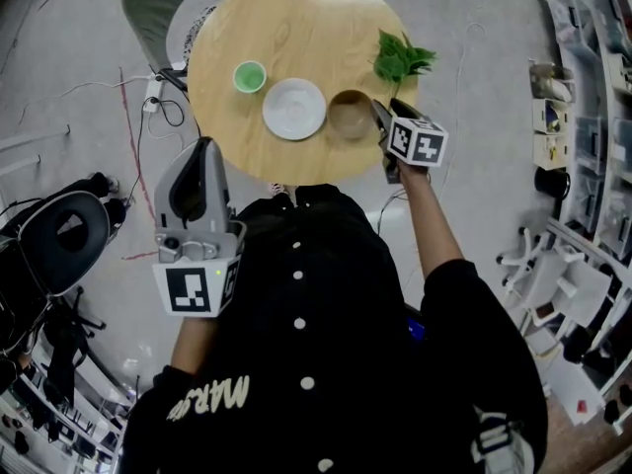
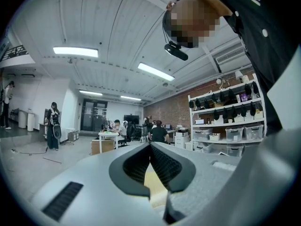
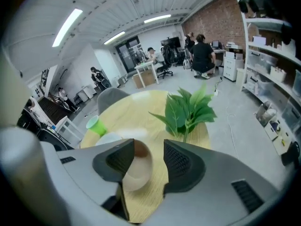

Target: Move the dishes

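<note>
Bowl [image 1: 348, 115], plate [image 1: 293, 108] and cup [image 1: 249, 76] sit in a row towards the bench's [image 1: 296, 18] near edge; right tool [image 3: 149, 150] gapes at the bowl, pads off it; left tool [image 2: 150, 147] closed, empty, off the bench; plate and cup probably remain.

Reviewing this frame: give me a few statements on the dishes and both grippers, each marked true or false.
1. The green cup stands left of the plate in the head view. True.
2. The right gripper is shut on the bowl. False: its jaws stand apart at the bowl, and the pads do not press on it.
3. The left gripper hangs over the plate. False: it is held back by the person's body, off the table.
4. The bowl stands right of the plate in the head view. True.
5. The left gripper's jaws are together with nothing between them. True.
</note>
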